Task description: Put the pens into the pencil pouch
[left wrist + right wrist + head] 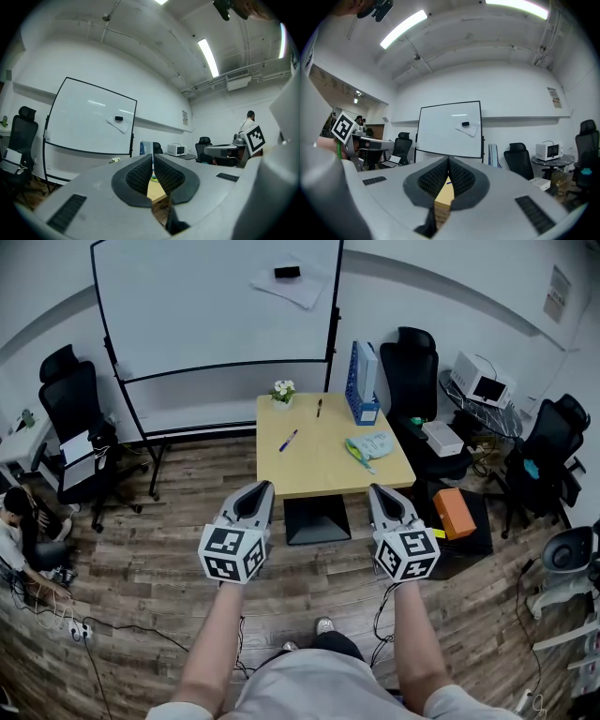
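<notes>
Left gripper (263, 487) and right gripper (375, 489): jaws closed, empty, short of the table (323, 479). Best approach: step in, open jaws, pinch blue pen (288, 440) mid-barrel, steady pouch (367, 447).

Blue pen (288, 440), black pen (319, 408), teal pouch (368, 447), tan table (319, 474), orange box (456, 513)

the pouch (368, 447) on the table (309, 470) is too small to tell whether it lies open. the blue pen (288, 440) and the dark pen (319, 408) show only as thin strokes. in its own view the left gripper (153, 156) hides nearly all of the table, bar a sliver below its jaws; the right gripper (448, 160) does likewise. a seated person (13, 531) is cut by the left edge. the wall notice (557, 293) cannot be read.
</notes>
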